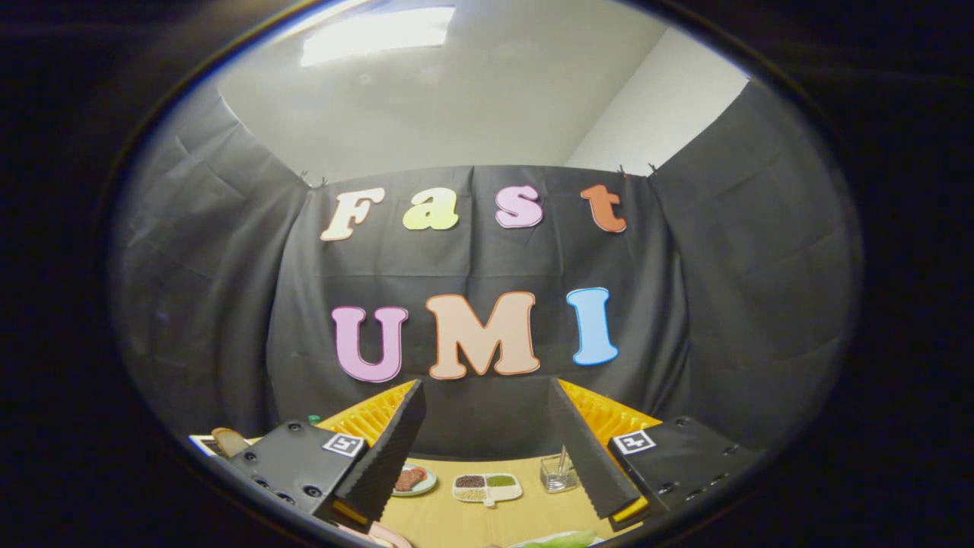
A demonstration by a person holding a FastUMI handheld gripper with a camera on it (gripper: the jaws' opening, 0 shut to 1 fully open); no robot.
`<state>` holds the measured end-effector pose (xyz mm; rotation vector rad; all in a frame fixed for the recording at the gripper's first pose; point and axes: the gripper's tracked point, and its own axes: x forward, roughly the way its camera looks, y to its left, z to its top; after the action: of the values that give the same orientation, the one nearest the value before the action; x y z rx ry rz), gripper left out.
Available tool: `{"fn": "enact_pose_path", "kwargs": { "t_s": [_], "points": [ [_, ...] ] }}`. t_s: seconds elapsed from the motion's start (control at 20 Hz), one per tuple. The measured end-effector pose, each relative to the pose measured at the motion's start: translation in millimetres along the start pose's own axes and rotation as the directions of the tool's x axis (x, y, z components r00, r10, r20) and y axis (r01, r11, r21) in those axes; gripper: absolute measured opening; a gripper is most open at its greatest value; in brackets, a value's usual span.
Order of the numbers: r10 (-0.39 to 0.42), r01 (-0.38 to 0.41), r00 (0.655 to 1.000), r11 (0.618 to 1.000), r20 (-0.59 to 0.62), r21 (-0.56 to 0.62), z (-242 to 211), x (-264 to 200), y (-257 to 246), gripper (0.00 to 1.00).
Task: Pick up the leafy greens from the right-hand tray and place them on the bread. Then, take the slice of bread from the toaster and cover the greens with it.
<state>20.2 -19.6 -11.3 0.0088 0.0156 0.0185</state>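
My gripper [485, 384] is open, held high above the wooden table [456, 525], and there is nothing between its fingers. It faces the booth's back wall. Low down by the right finger, green leafy greens [559, 540] lie on a pale tray, only partly in sight. Beyond the left finger's mount, a brown slice of bread [228, 440] stands upright; the toaster under it is hidden. I cannot make out any bread lying on the table.
Ahead between the fingers stand a small plate with reddish meat [413, 479], a divided white dish of seeds or spices [487, 487] and a clear glass container [559, 473]. Something pink [384, 535] lies near the left finger's base.
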Motion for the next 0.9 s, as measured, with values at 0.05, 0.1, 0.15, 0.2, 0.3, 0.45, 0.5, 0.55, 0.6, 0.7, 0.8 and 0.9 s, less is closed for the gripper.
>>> {"fn": "enact_pose_path", "kwargs": {
  "t_s": [0.05,0.1,0.15,0.2,0.3,0.45,0.5,0.55,0.6,0.7,0.8,0.9],
  "points": [
    [0.002,-0.002,1.000,1.000,-0.003,-0.008,-2,2,-2,1.00],
    [0.004,-0.004,1.000,1.000,-0.006,-0.011,-4,4,-5,1.00],
    [0.007,-0.007,1.000,1.000,-0.013,-0.011,-7,6,-7,1.00],
    [0.012,-0.012,1.000,1.000,-0.022,-0.009,-11,8,-8,1.00],
    [0.023,-0.024,0.999,1.000,-0.039,-0.016,-19,12,-14,1.00],
    [0.060,-0.064,0.995,0.997,-0.085,-0.042,-34,16,-22,1.00],
    [0.079,-0.085,0.991,0.995,-0.111,-0.050,-42,18,-24,1.00],
    [0.098,-0.107,0.986,0.993,-0.137,-0.057,-50,20,-26,1.00],
    [0.115,-0.127,0.980,0.990,-0.164,-0.064,-58,21,-29,1.00],
    [0.147,-0.166,0.966,0.983,-0.210,-0.073,-72,23,-34,1.00],
    [0.181,-0.208,0.948,0.975,-0.262,-0.078,-89,24,-39,1.00],
    [0.217,-0.256,0.924,0.962,-0.315,-0.089,-107,22,-43,1.00]
  ]
}}
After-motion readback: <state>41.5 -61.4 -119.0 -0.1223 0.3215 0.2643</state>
